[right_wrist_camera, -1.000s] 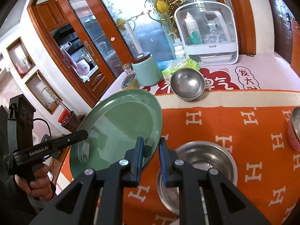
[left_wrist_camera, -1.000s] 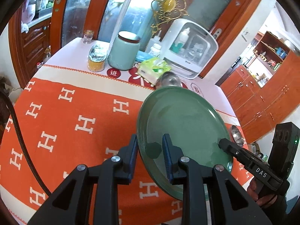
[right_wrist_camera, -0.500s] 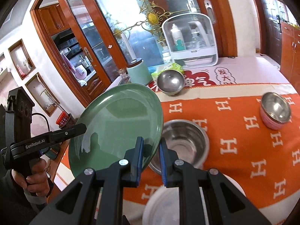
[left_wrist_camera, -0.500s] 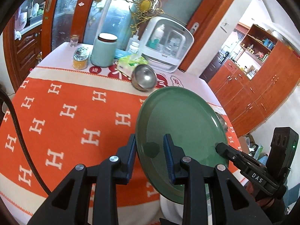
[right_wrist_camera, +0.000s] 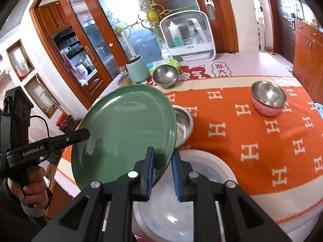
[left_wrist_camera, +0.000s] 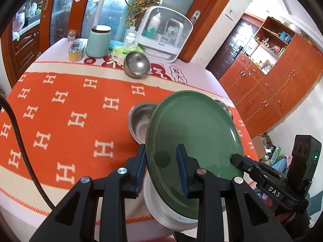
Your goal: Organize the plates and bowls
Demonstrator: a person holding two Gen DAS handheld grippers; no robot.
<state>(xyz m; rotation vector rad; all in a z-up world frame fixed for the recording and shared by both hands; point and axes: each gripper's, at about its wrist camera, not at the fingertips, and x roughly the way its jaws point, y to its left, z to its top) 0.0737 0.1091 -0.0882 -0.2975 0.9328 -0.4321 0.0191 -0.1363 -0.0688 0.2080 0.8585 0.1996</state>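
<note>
You hold the green plate (left_wrist_camera: 193, 141) tilted in the air between both tools: your left gripper (left_wrist_camera: 161, 161) pinches its rim at 7 o'clock, your right gripper (right_wrist_camera: 162, 161) clamps the opposite edge, sharing the weight. It hangs just above the white plate (right_wrist_camera: 201, 181), probably for stacking. The left handle reads "GenRobot.AI", the right "DAS"; the orange tablecloth (right_wrist_camera: 252, 141) repeats "H".

Left tongs (left_wrist_camera: 161, 165) clamp green plate (left_wrist_camera: 193, 133) rim, tilted over white plate (left_wrist_camera: 161, 215); right tongs (left_wrist_camera: 235, 159) at opposite rim.
</note>
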